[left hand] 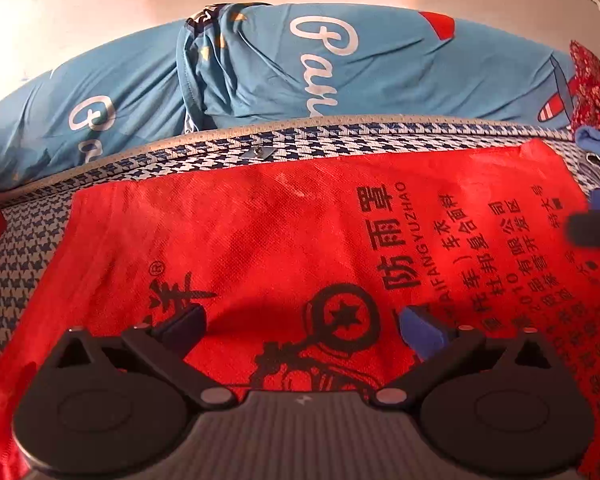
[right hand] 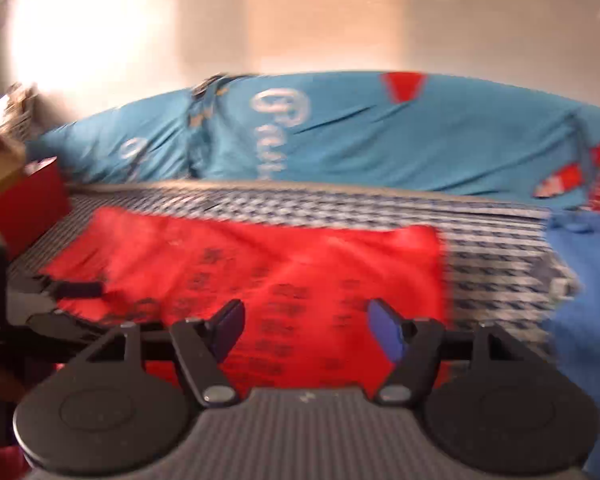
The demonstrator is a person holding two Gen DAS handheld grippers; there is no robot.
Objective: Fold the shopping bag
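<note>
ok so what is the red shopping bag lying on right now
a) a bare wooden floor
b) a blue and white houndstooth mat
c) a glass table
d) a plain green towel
b, the red shopping bag lies spread flat on the blue and white houndstooth mat, whose woven pattern shows all round the bag's far edge and sides.

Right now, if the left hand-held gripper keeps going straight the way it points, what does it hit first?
Most likely the red shopping bag, lying flat right under the open left hand-held gripper; depth is hard to judge.
</note>
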